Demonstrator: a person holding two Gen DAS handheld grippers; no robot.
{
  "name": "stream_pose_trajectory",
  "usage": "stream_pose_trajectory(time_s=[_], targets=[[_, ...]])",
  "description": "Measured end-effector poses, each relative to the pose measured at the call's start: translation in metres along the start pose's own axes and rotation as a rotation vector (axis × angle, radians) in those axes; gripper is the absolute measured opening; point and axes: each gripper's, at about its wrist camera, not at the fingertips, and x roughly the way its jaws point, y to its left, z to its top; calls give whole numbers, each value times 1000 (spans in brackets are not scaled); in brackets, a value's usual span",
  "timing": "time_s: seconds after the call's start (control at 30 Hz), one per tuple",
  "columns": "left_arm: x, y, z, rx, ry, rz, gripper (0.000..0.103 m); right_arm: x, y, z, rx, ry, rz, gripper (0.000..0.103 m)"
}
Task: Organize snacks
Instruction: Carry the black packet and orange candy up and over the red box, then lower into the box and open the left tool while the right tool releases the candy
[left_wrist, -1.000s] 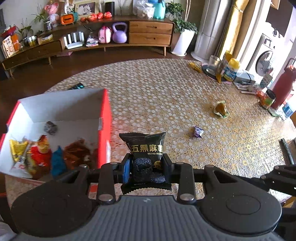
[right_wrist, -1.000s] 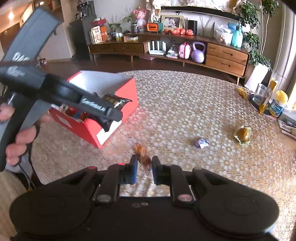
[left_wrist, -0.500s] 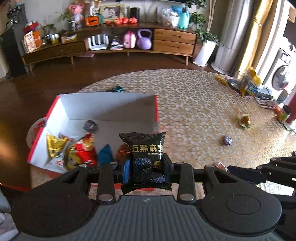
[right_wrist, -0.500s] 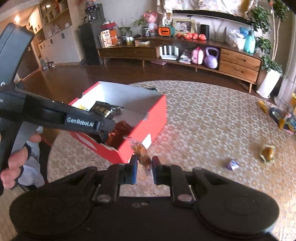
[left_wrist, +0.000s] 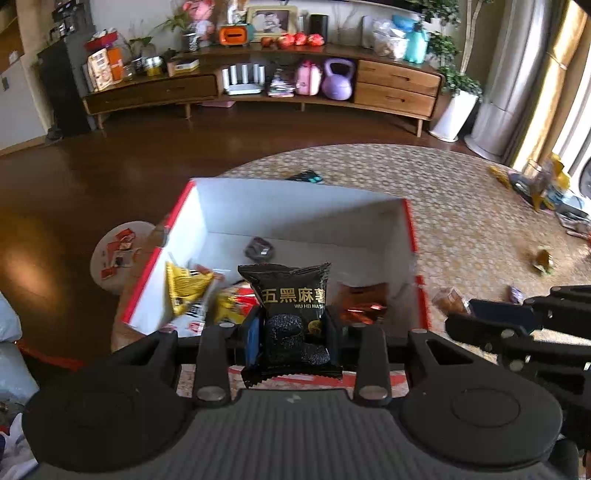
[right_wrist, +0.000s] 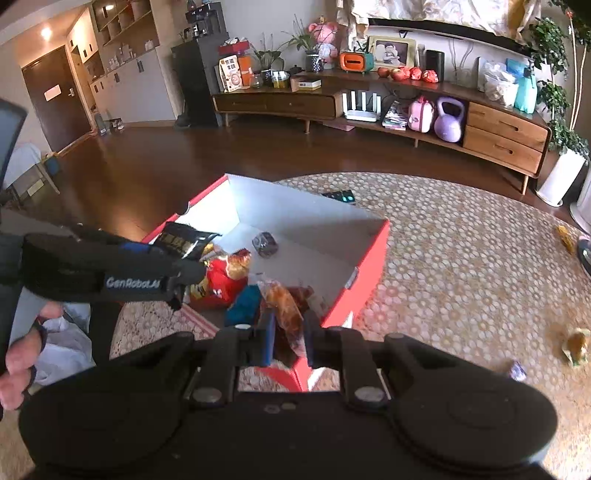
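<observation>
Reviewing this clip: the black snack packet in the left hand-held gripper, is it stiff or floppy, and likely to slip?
The black snack packet probably is light and fairly stiff: it stands upright above the left hand-held gripper without drooping. Its glossy film may be slippery, though the pinch looks secure. The wrapper bulges little, so squeezing could crush the contents.

Left tool (left_wrist: 291, 328) tips steeply downward, fingers clamped tight on what it carries. Right tool (right_wrist: 289, 338) angles down too, pinched nearly closed (something is caught between its pads), while a bare hand (right_wrist: 22, 354) grips the left tool's handle.
</observation>
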Motion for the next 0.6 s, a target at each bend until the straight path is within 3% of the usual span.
stream_pose_trajectory(time_s=[0.27,0.6], targets=[[27,40,11,-60,6,79,34,38,8,20,-9,28,-16,15],[68,61,15,-78,46,108,34,90,10,34,-9,82,-34,15]])
